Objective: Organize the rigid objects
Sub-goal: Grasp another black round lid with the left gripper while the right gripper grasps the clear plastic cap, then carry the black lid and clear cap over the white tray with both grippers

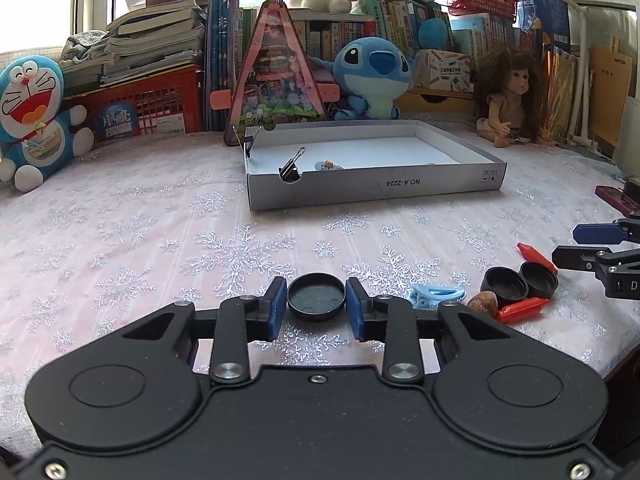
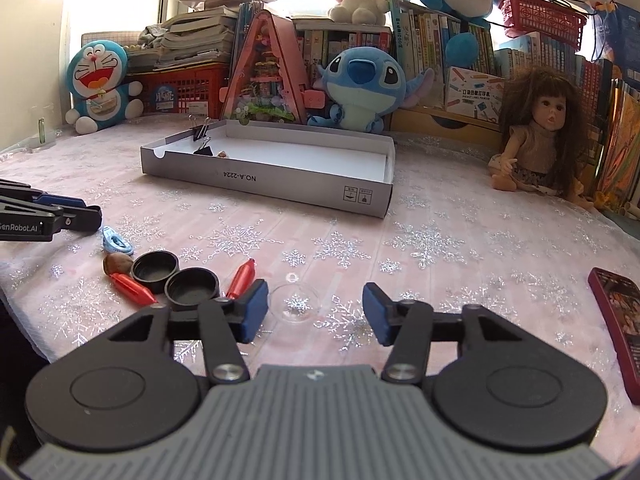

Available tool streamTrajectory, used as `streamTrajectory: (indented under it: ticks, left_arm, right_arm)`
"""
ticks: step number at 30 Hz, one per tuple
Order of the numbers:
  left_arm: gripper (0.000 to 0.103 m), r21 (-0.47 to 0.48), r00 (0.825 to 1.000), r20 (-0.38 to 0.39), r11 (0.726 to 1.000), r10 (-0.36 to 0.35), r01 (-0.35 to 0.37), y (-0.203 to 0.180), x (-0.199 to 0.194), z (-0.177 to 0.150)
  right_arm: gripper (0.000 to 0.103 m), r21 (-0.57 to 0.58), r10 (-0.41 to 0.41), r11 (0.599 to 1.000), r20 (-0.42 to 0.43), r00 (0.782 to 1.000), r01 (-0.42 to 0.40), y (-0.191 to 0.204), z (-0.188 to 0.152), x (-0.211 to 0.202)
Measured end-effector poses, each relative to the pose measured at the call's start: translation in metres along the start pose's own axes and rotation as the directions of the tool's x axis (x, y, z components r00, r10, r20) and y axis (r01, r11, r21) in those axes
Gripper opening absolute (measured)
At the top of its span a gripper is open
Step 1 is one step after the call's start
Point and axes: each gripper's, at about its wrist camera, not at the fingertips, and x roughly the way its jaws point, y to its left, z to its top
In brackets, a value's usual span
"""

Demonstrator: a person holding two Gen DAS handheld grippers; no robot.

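Note:
My left gripper (image 1: 316,304) is shut on a black round lid (image 1: 316,297), its blue pads (image 1: 276,308) against both sides, low over the snowflake cloth. To its right lie a blue clip (image 1: 438,296), a brown nut (image 1: 483,303), two black lids (image 1: 505,283), and red crayon-like pieces (image 1: 520,309). My right gripper (image 2: 316,312) is open around a clear plastic dome (image 2: 295,302) on the cloth. The black lids (image 2: 192,286), red pieces (image 2: 132,288), nut (image 2: 117,263) and blue clip (image 2: 115,241) lie to its left. The grey shallow box (image 1: 376,190) holds binder clips (image 1: 290,168) and a small figure.
The box (image 2: 304,192) sits mid-table. A dark red phone (image 2: 618,320) lies at the right edge. Plush toys (image 1: 372,76), a doll (image 2: 540,136), a triangular pink case (image 1: 276,80), red baskets and books line the back. The left gripper (image 2: 48,216) shows at far left.

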Motion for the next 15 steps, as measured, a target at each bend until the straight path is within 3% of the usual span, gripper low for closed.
streamTrajectory:
  ticks: [7, 15]
  left_arm:
    - [0.030, 0.003, 1.000, 0.009, 1.000, -0.002, 0.002, -0.0026, -0.0001, 0.0023]
    - [0.030, 0.006, 1.000, 0.020, 1.000, -0.002, 0.002, -0.0067, -0.0003, 0.0081]
  right_arm:
    - [0.034, -0.031, 0.019, 0.999, -0.013, 1.000, -0.019, 0.0064, 0.0007, -0.0008]
    - [0.033, -0.015, 0.018, 1.000, -0.006, 1.000, -0.018, 0.0043, 0.0044, -0.0016]
